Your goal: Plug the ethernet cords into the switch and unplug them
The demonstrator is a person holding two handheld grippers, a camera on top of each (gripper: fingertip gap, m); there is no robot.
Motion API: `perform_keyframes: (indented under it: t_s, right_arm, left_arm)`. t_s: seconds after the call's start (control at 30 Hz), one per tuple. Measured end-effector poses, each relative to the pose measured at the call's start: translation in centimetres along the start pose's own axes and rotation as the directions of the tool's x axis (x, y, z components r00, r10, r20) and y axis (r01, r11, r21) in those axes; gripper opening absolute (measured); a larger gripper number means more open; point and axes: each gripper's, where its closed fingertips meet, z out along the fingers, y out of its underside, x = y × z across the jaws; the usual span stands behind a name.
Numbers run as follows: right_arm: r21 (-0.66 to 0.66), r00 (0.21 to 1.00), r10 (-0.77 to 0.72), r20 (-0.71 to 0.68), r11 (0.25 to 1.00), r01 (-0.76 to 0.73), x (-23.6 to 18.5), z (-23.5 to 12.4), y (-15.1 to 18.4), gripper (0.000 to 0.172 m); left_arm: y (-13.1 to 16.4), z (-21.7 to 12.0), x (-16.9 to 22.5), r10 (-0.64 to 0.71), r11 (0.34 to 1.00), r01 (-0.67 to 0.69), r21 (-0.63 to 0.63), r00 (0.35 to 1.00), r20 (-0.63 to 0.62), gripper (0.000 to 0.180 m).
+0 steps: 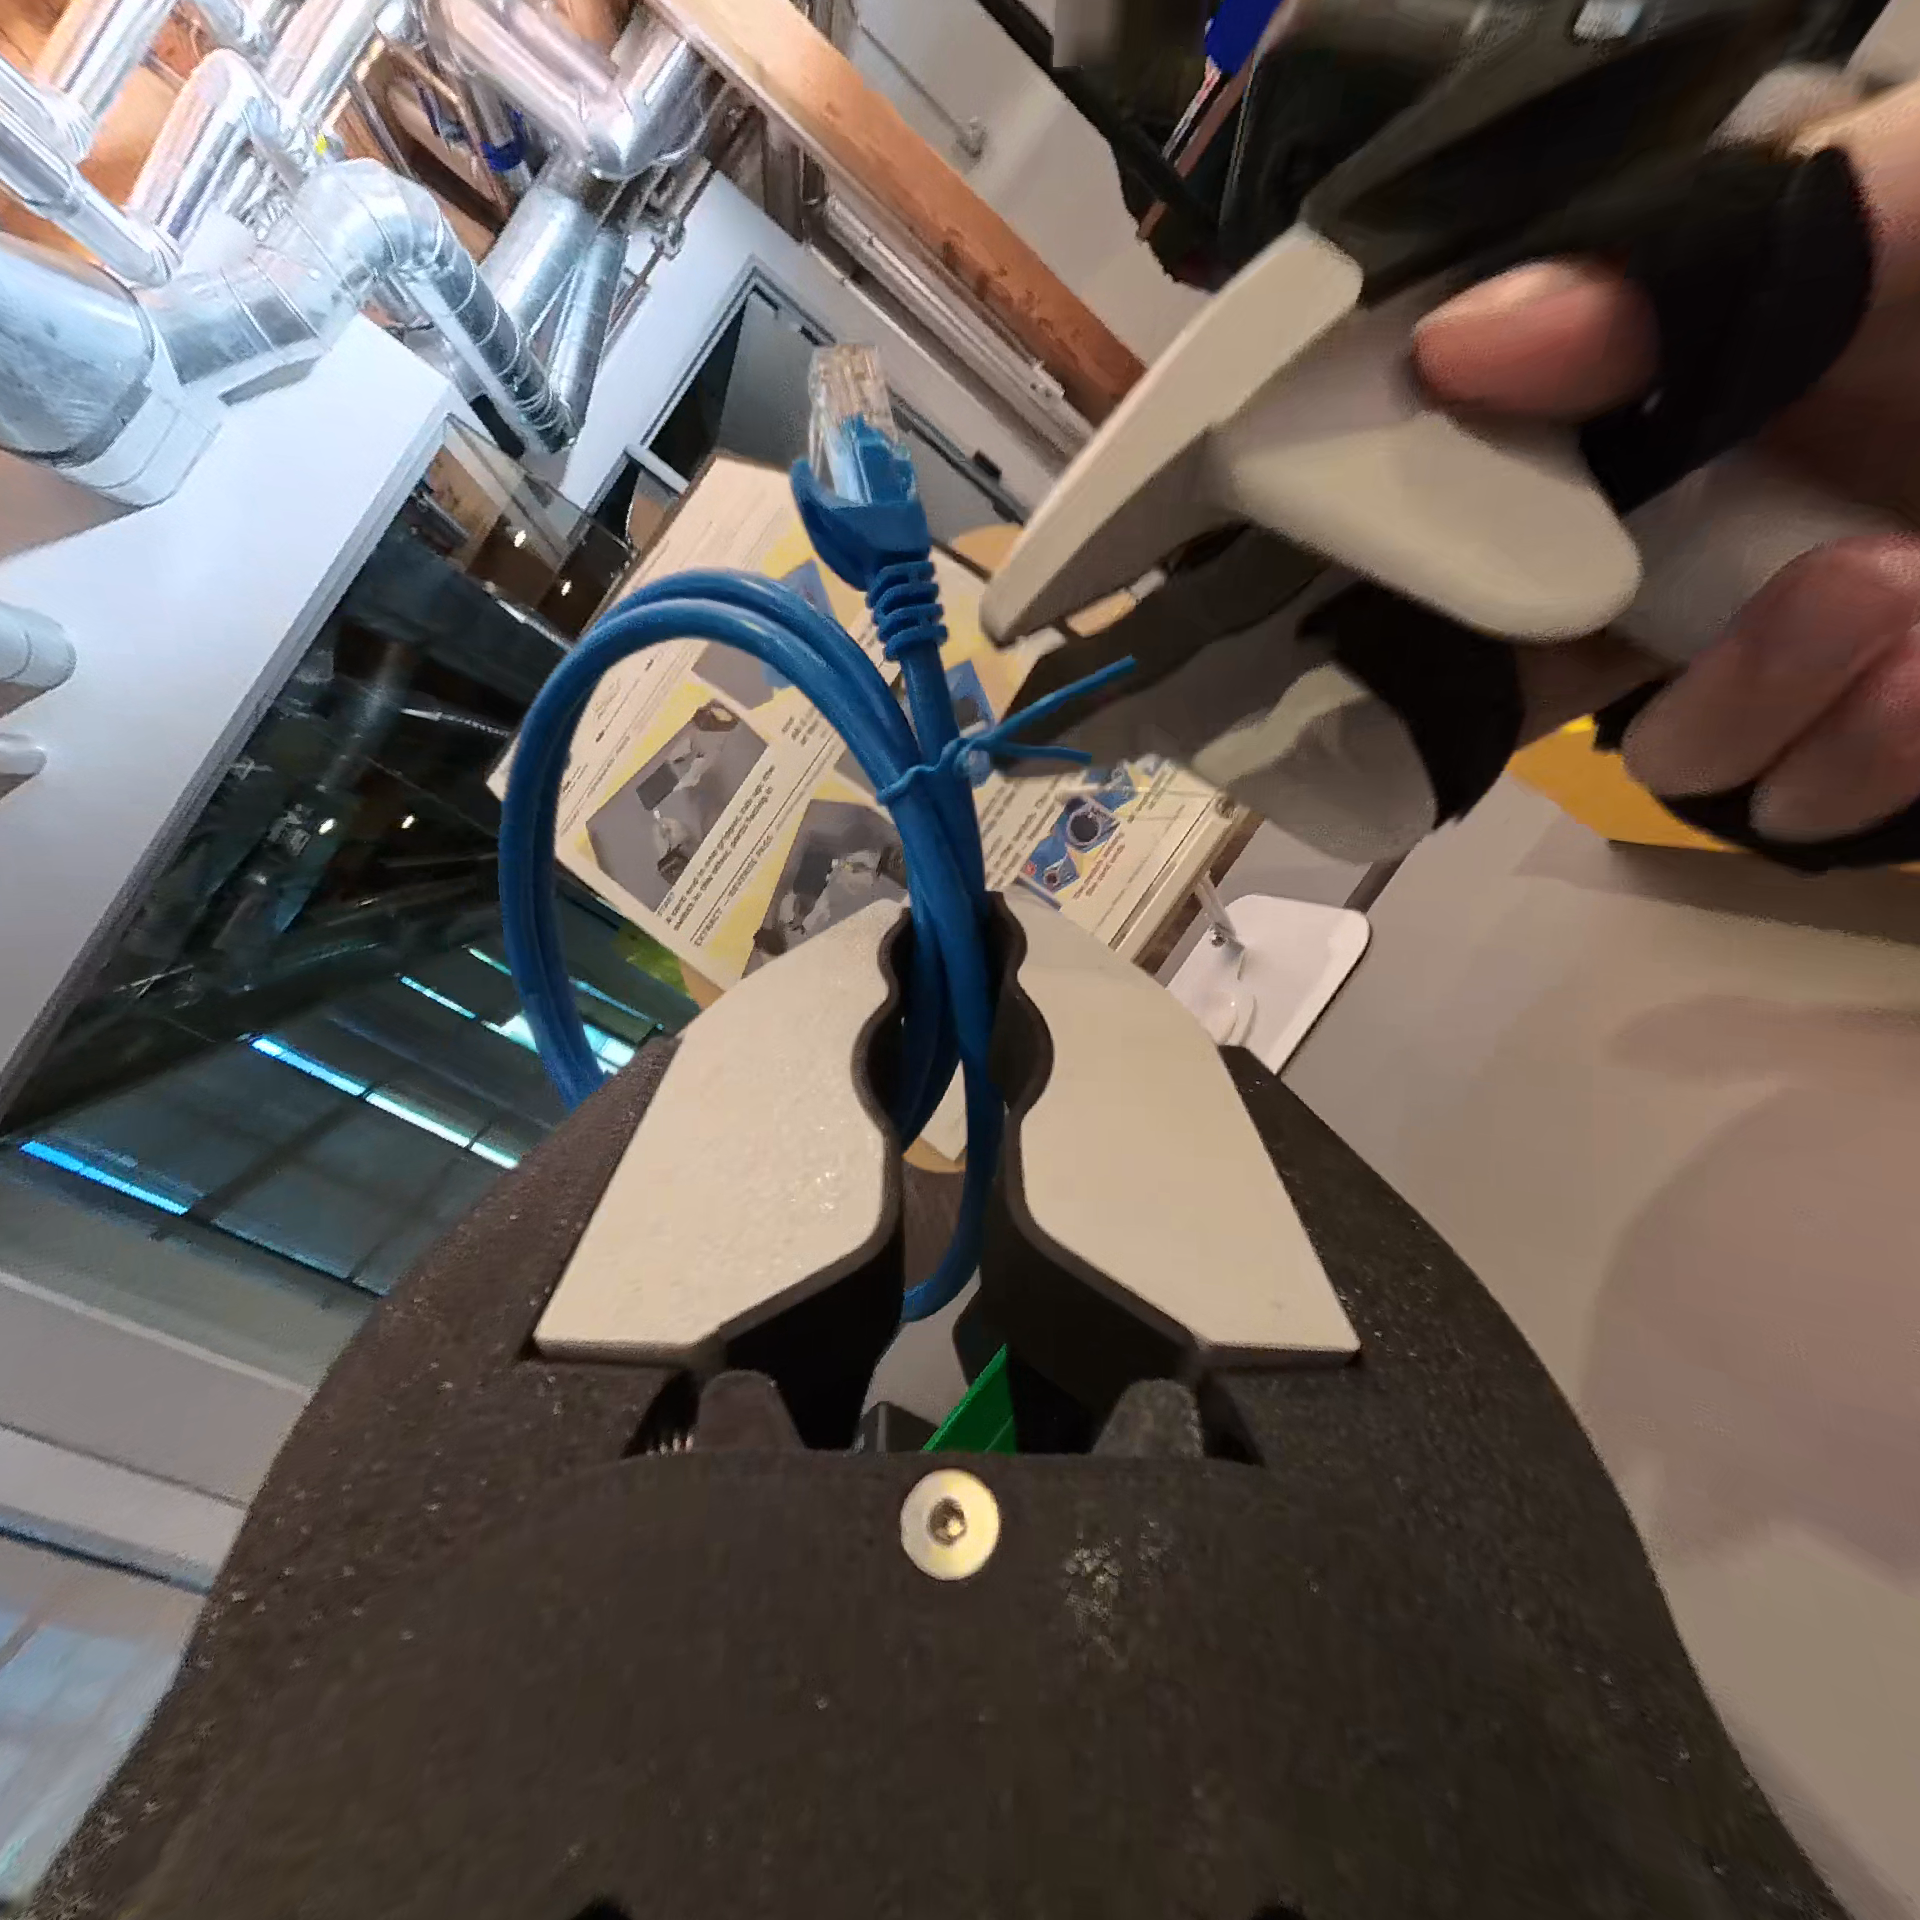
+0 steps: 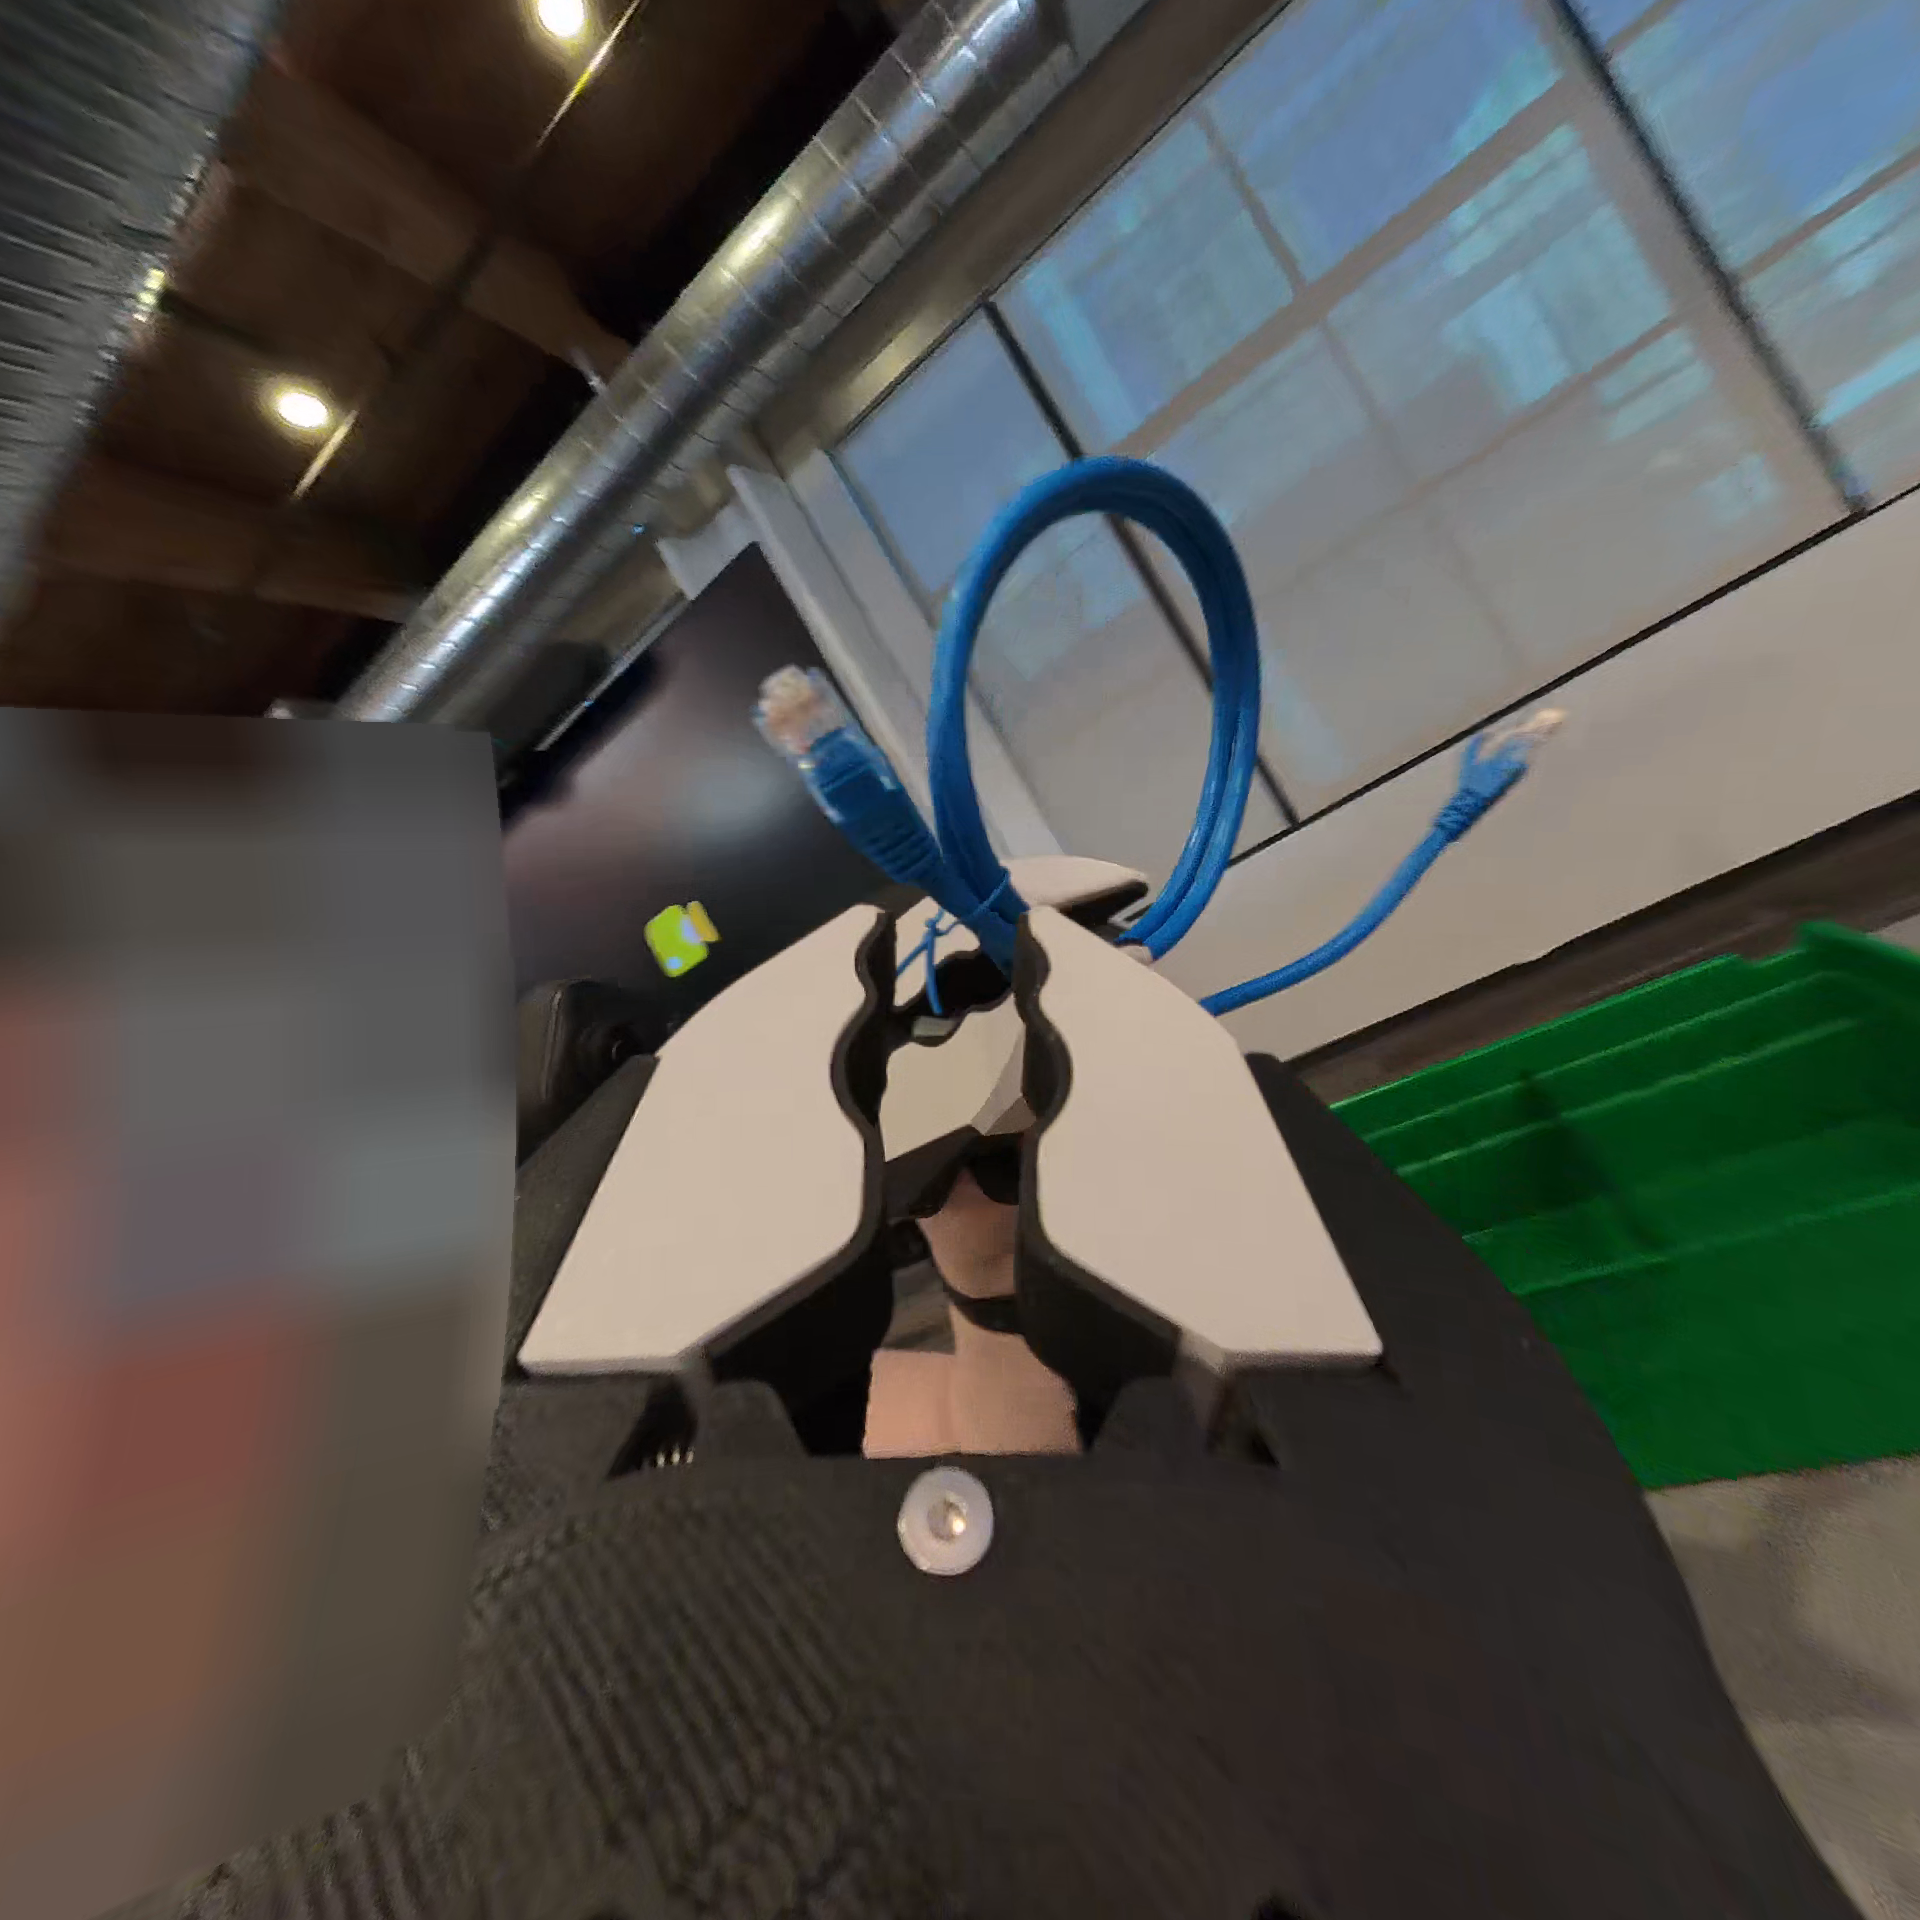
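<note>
My left gripper (image 1: 951,925) is shut on a coiled blue ethernet cord (image 1: 540,790) and holds it up in the air. A blue twist tie (image 1: 977,764) binds the coil just above my fingertips. One clear-tipped plug (image 1: 852,416) points upward. My right gripper (image 1: 1023,665) comes in from the upper right, with its jaws open around the tie's loose tails. In the right wrist view my right gripper (image 2: 951,935) is open, and a tie tail (image 2: 925,961) hangs between its pads. The cord loop (image 2: 1226,644) and both plugs (image 2: 821,748) (image 2: 1496,769) show beyond. No switch is in view.
A green bin (image 2: 1662,1195) with dividers stands at the right. An instruction sheet (image 1: 675,748) on a white stand (image 1: 1288,966) is behind the cord on the grey table (image 1: 1662,1143). A gloved hand (image 1: 1766,675) holds the right gripper. Across from one pair of fingers to the other is roughly 4 cm.
</note>
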Motion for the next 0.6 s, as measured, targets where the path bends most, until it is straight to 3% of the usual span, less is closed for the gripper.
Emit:
perform_keyframes:
  t_s: [0.1,0.23,0.6]
  right_arm:
    - [-0.084,0.997,0.052,0.055,0.995,-0.048,-0.2,0.4,1.4,0.023]
    - [-0.073,0.994,0.075,0.082,0.995,-0.069,-0.4,0.2,1.2,0.016]
    - [-0.194,0.989,-0.07,-0.128,0.98,0.044,0.4,-0.6,1.7,0.018]
  left_arm:
    - [-0.5,-0.2,0.5,-0.008,1.0,0.008,0.017,1.0,-0.024,0.011]
    - [-0.7,-0.3,0.7,-0.002,1.0,0.002,0.019,0.999,-0.033,0.011]
    - [0.2,0.3,1.1,0.062,0.997,-0.063,-0.042,0.998,-0.021,0.011]
